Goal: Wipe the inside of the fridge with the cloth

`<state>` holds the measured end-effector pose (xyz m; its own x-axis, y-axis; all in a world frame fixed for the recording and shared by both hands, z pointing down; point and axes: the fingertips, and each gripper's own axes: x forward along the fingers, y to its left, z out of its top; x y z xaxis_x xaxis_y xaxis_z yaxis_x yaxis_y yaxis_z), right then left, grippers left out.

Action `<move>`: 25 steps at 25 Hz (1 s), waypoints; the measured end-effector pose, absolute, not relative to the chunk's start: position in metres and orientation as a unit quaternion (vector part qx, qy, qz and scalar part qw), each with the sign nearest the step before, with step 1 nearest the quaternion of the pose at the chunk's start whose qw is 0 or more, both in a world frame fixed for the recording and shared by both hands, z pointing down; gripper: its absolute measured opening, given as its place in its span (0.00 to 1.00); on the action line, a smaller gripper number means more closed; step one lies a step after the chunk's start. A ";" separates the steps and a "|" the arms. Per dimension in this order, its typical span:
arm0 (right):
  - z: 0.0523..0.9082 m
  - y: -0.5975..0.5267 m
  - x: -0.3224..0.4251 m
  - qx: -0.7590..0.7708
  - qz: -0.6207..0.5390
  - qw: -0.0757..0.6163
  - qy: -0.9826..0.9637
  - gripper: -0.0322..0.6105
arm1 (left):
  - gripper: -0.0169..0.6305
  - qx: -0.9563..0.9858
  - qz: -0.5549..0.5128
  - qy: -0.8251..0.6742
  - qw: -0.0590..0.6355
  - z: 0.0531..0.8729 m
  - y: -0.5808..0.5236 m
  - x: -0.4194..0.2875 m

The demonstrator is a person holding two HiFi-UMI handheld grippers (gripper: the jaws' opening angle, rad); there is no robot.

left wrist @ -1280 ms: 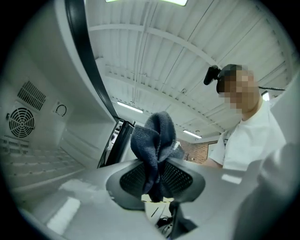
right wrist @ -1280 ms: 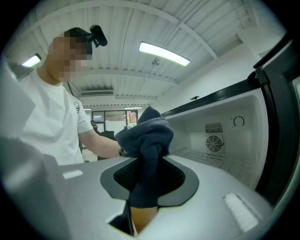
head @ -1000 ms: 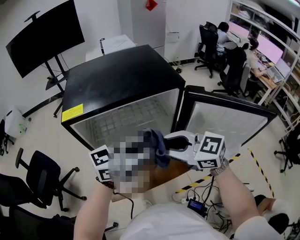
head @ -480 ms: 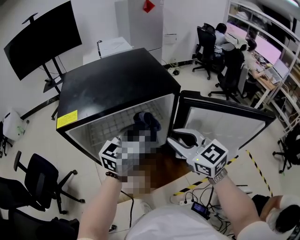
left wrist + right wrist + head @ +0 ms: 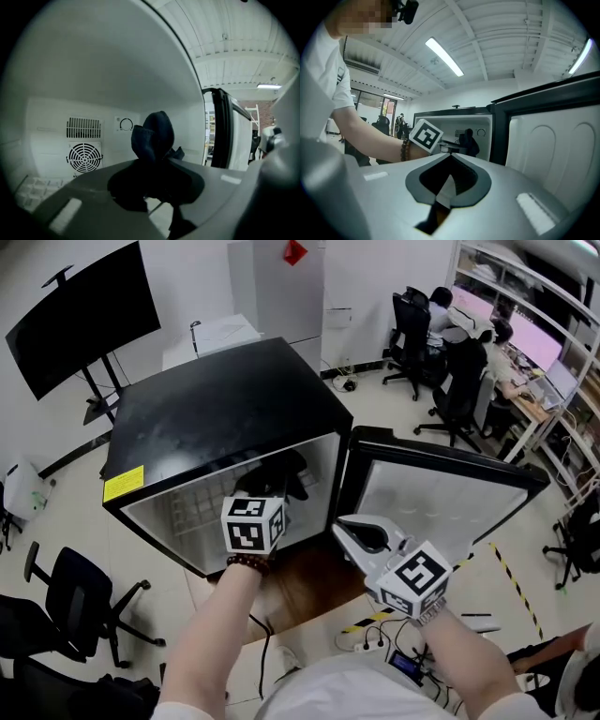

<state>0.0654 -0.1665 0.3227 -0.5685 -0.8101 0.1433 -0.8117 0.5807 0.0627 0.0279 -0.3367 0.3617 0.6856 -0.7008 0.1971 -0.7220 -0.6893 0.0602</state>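
Pale, glossy office flooring (image 5: pixel 66 498) surrounds a small box-shaped fridge (image 5: pixel 216 409) with a matte black top and sides, a yellow rectangular label (image 5: pixel 122 484) on its front edge at 9 o'clock, and a smooth white moulded interior. Its door (image 5: pixel 441 493), black-framed with a white panelled liner, stands swung open toward 3 o'clock. Left gripper (image 5: pixel 274 486): reaches into the cabinet, jaws clamped on the cloth (image 5: pixel 153 136), a dark blue, soft, crumpled fabric that bunches upright above the grey plastic jaws, inside the fridge and in front of the rear wall; whether it touches any wall cannot be told. Behind the cloth, the left gripper view shows a round fan grille (image 5: pixel 84 157) at 9 o'clock, a slotted vent (image 5: pixel 83 127) above it and a ring-shaped dial (image 5: pixel 125 124) at 11 o'clock. White wire shelf (image 5: pixel 192 512): a grid crossing the lower interior. Right gripper (image 5: pixel 361 535): outside the fridge, before the open door at 5 o'clock of the cabinet, jaws pressed together with nothing between them. Bead bracelet (image 5: pixel 247 563): dark, round beads on the left wrist. Room: 1 black flat screen (image 5: pixel 84 310) on a stand at 10 o'clock, 1 black swivel chair (image 5: pixel 80 606) at 8 o'clock, desks with seated people (image 5: pixel 506 334) at 2 o'clock, yellow-and-black striped tape (image 5: pixel 514 577) on the floor at 4 o'clock.
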 end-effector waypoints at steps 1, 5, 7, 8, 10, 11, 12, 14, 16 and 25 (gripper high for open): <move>0.324 -0.165 0.064 0.454 0.005 0.081 -0.887 0.05 | 0.15 0.912 0.081 -0.396 0.065 0.362 -0.342 0.029; 0.328 -0.160 0.059 0.443 0.004 0.087 -0.893 0.05 | 0.15 0.899 0.091 -0.424 0.053 0.361 -0.363 0.035; 0.329 -0.158 0.058 0.439 0.002 0.088 -0.894 0.05 | 0.15 0.894 0.095 -0.434 0.048 0.361 -0.373 0.037; 0.328 -0.158 0.058 0.437 0.000 0.089 -0.895 0.05 | 0.15 0.892 0.096 -0.438 0.047 0.361 -0.378 0.038; 0.328 -0.158 0.057 0.435 -0.001 0.089 -0.896 0.05 | 0.15 0.889 0.097 -0.445 0.045 0.360 -0.387 0.041; 0.328 -0.158 0.057 0.435 0.000 0.088 -0.896 0.05 | 0.15 0.888 0.098 -0.448 0.044 0.360 -0.392 0.044; 0.328 -0.158 0.057 0.435 0.000 0.087 -0.896 0.05 | 0.15 0.886 0.100 -0.450 0.042 0.360 -0.396 0.046; 0.328 -0.158 0.059 0.435 0.000 0.085 -0.896 0.05 | 0.15 0.883 0.107 -0.456 0.040 0.362 -0.405 0.049; 0.329 -0.158 0.061 0.435 0.000 0.085 -0.896 0.05 | 0.15 0.875 0.119 -0.468 0.036 0.366 -0.414 0.048; 0.333 -0.157 0.065 0.436 0.004 0.092 -0.895 0.05 | 0.15 0.883 0.113 -0.453 0.043 0.361 -0.432 0.066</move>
